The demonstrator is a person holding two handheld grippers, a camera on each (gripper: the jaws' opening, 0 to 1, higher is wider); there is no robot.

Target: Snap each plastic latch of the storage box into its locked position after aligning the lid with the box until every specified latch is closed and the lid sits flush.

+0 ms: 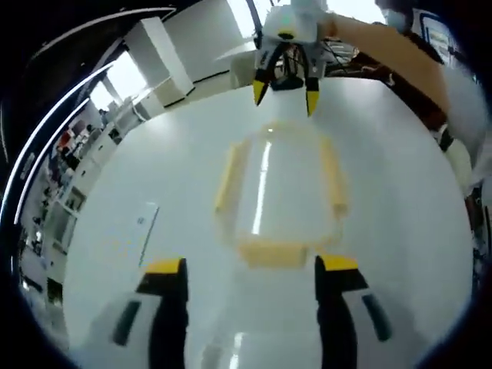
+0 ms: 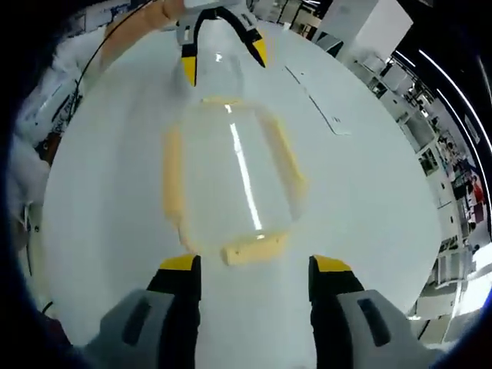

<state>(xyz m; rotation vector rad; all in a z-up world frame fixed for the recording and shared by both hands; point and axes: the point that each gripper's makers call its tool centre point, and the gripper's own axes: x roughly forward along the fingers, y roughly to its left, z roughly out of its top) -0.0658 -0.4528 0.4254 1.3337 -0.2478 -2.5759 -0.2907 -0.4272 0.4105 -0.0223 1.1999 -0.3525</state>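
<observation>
In the left gripper view, the left gripper (image 1: 251,275) stood wide open with nothing between its yellow-tipped jaws, just short of the near end latch (image 1: 270,252) of the storage box (image 1: 278,188). The clear box lay on the white table (image 1: 138,184), its lid (image 1: 280,177) on top, with pale yellow latches along both long sides. Beyond its far end hung the right gripper (image 1: 284,96), jaws apart and empty.

In the right gripper view, the right gripper (image 2: 254,275) gaped open before the box's (image 2: 231,165) end latch (image 2: 254,247); the left gripper (image 2: 224,63) hovered open past the far end. A sheet of paper (image 2: 317,98) lay farther off.
</observation>
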